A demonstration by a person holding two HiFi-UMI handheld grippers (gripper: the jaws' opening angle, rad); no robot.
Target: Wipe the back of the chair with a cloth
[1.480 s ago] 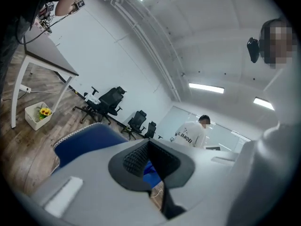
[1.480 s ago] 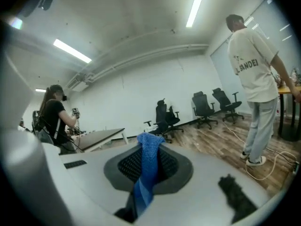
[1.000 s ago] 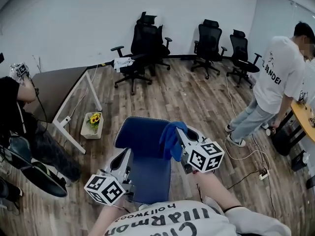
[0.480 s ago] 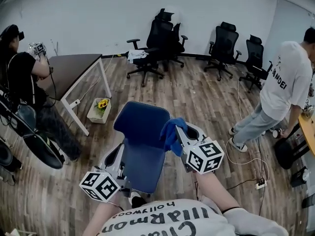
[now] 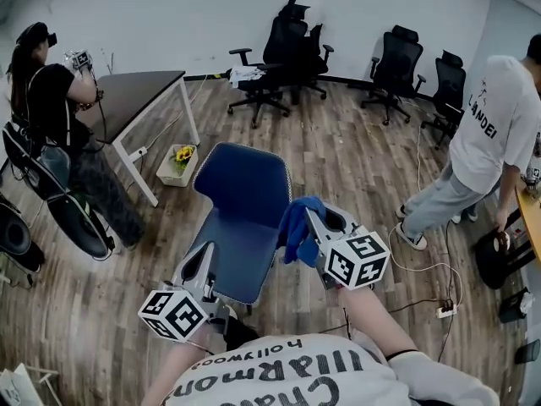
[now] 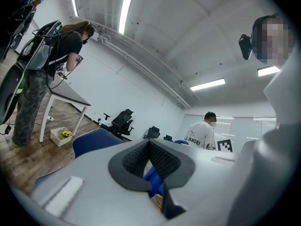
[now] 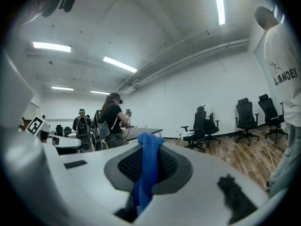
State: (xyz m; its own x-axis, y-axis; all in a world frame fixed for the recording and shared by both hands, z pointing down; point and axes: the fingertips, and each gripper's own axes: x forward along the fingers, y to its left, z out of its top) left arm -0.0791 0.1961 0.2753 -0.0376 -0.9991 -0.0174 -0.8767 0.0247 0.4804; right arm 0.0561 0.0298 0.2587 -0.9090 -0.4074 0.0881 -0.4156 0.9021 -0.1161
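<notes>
The right gripper (image 5: 309, 221) clamps its jaws on a blue cloth (image 5: 296, 228) drooping at the right edge of a blue chair (image 5: 241, 201), whose back stretches lengthwise away from the person. The left gripper (image 5: 196, 262), jaws pressed together and empty, sits by the chair's left edge. Only the right gripper view shows the cloth upright between the jaws.

A pale wall (image 5: 169, 15) closes the far side, with black office chairs (image 5: 292, 36) grouped along it. The floor (image 5: 338, 167) is grey-brown wood-look planking. At the far left stands a dark-topped table (image 5: 144, 91) on white legs, and a small box of yellow flowers (image 5: 179, 161) sits on the floor near its leg. A white cable (image 5: 431, 266) trails across the floor at right. Long ceiling strip lights (image 7: 118, 64) are lit.
</notes>
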